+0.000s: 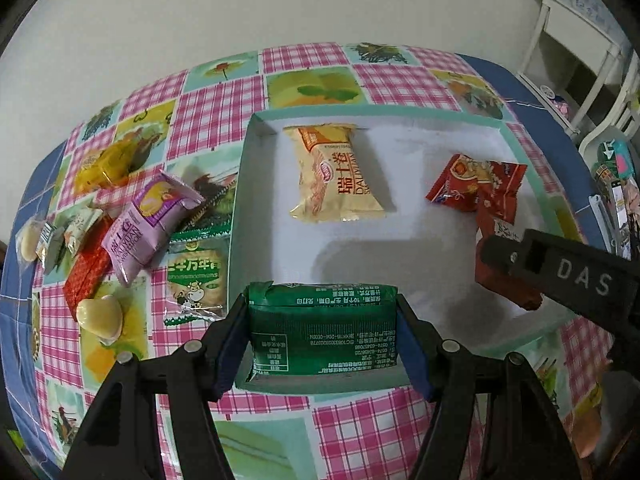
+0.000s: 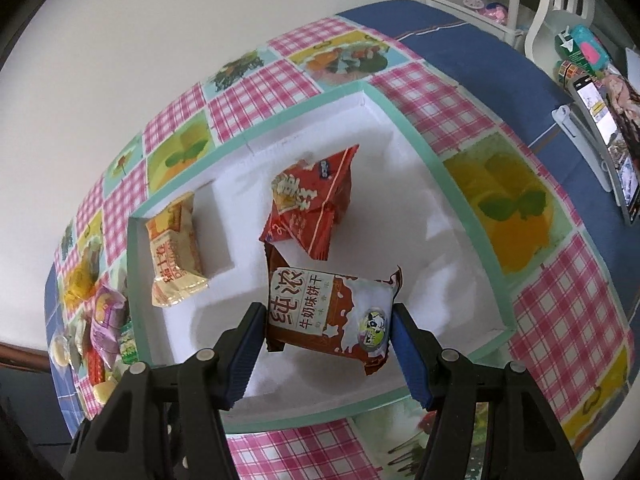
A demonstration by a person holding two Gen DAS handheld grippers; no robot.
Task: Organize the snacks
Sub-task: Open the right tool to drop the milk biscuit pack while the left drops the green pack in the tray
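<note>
Left gripper (image 1: pixel 322 332) is clamped on a green snack pack (image 1: pixel 322 328) and right gripper (image 2: pixel 328 340) is squeezing a brown milk-biscuit pack (image 2: pixel 332 316), both over the tray (image 1: pixel 256 120), yellow pack (image 1: pixel 336 176) farther back around 11 o'clock.

your left gripper (image 1: pixel 322 332) points steeply down at the lower centre of its view, blue pads clamped on a green packet (image 1: pixel 322 330). your right gripper (image 2: pixel 328 344), lower centre, likewise pinches a brown-white packet (image 2: pixel 332 316) by both sides.
</note>
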